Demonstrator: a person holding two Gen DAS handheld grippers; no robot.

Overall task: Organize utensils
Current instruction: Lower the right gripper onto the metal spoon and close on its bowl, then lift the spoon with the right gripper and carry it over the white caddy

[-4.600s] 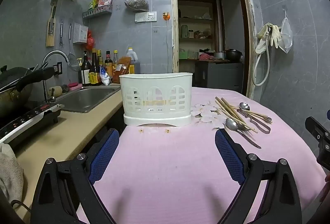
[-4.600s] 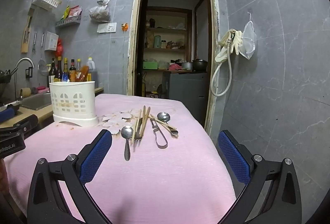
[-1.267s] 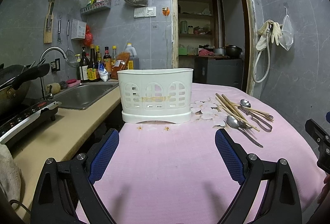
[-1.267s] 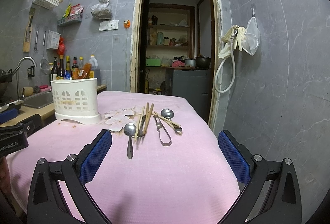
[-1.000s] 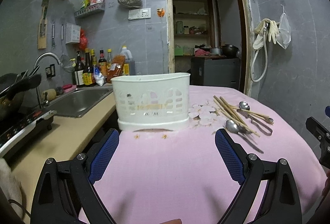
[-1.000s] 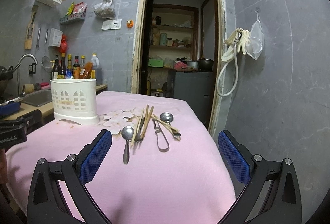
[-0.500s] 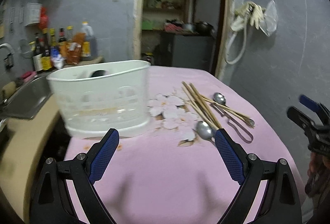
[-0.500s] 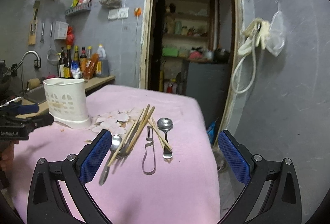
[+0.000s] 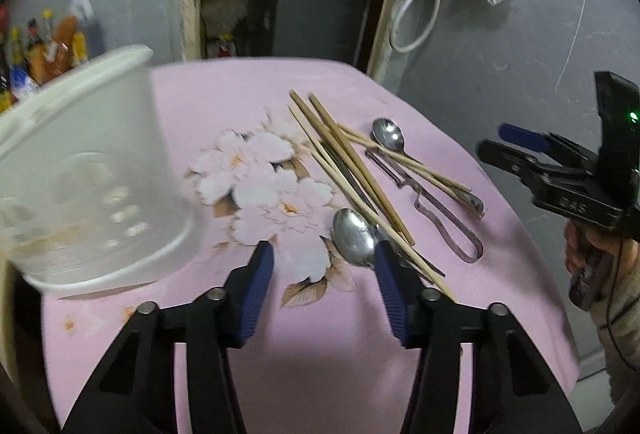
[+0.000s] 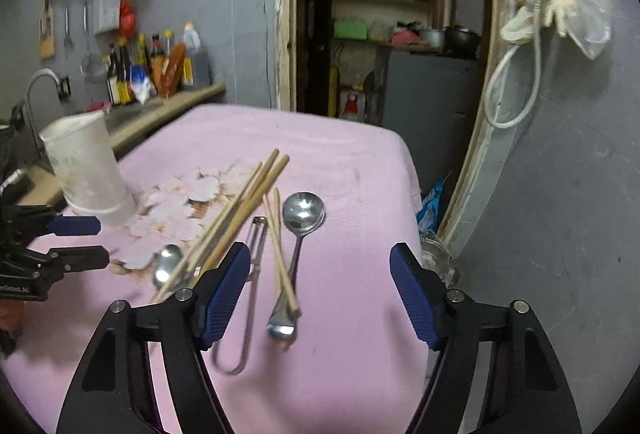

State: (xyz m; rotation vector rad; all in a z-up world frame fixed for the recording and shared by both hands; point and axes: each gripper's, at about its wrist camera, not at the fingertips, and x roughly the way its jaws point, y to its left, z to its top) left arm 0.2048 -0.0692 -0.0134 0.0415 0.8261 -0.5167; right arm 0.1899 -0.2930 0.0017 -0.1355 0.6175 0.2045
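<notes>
Several wooden chopsticks point(image 9: 348, 170), two metal spoons point(image 9: 352, 238) point(image 9: 388, 134) and a metal peeler point(image 9: 440, 210) lie in a loose pile on the pink tablecloth point(image 9: 320, 354). The white slotted utensil basket point(image 9: 88, 186) stands to their left. My left gripper point(image 9: 324, 258) hovers just short of the nearer spoon's bowl; its jaws are closing and press on nothing. My right gripper point(image 10: 320, 258) points down over a spoon point(image 10: 303, 214), a chopstick pair and the peeler point(image 10: 252, 274). Its jaws are closing too, with nothing gripped. Each gripper shows in the other's view point(image 9: 520, 150) point(image 10: 76, 242).
A counter with a sink, tap point(image 10: 36, 82) and bottles point(image 10: 152, 70) runs along the left wall. An open doorway point(image 10: 384, 34) lies behind the table. The grey wall with hanging gloves point(image 10: 540, 2) and a hose stands close to the table's right edge.
Both grippers have moved in over the utensil pile and tipped downward. Their jaws stand narrower than before, and the basket now sits at the left edge of both views.
</notes>
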